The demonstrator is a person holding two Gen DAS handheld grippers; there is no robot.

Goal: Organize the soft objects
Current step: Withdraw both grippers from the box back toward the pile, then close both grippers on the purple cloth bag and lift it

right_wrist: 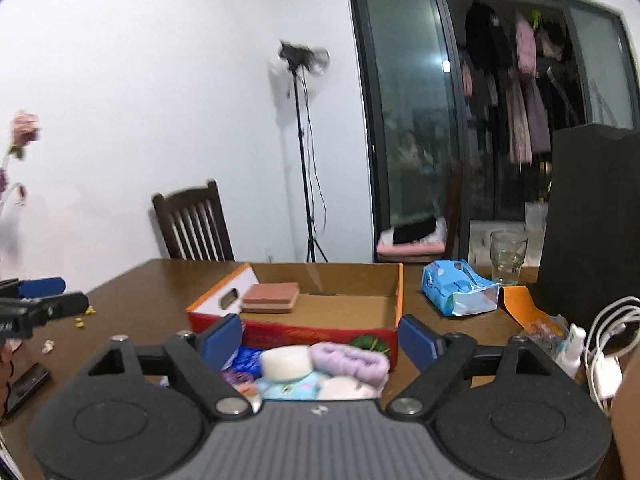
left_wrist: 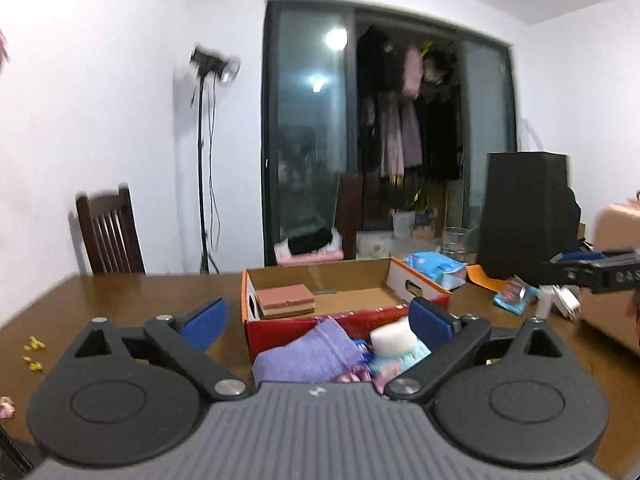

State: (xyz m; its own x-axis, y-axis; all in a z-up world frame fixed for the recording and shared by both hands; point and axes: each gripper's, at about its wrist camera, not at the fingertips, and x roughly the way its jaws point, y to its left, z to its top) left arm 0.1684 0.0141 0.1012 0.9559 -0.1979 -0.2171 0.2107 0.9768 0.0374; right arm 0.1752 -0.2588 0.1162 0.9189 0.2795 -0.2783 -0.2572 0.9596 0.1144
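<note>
Box [left_wrist: 416, 286], cardboard w/ orange-and-white outside and a red near wall, sits open-topped mid-tabletop; inside, at its far-left corner, a pinkish-brown layered sponge block [left_wrist: 285, 300]; rest of its floor is bare cardboard. Just in front of the box's red wall, toward the near edge of the tabletop [left_wrist: 120, 300], lies a pile of soft objects: lilac knit cloth [left_wrist: 308, 352], white sponge block [left_wrist: 390, 336], pale-blue printed packet [left_wrist: 400, 360], plus some blue and pink bits (too blurred to name). In the right wrist view the lilac piece [right_wrist: 352, 360] looks like a fluffy rolled band, touching the white sponge [right_wrist: 286, 362], w/ a white soft lump [right_wrist: 346, 388] beside it. Left gripper [left_wrist: 320, 318] has its jaws spread wide, nothing between the blue pads [left_wrist: 204, 320]; pile sits below the gap. Right gripper [right_wrist: 320, 334] likewise spread wide, holding nothing. Right of the box: blue tissue pack [right_wrist: 456, 288], glass [right_wrist: 508, 256], black box [right_wrist: 592, 216], white cable [right_wrist: 608, 336] near the right edge.
</note>
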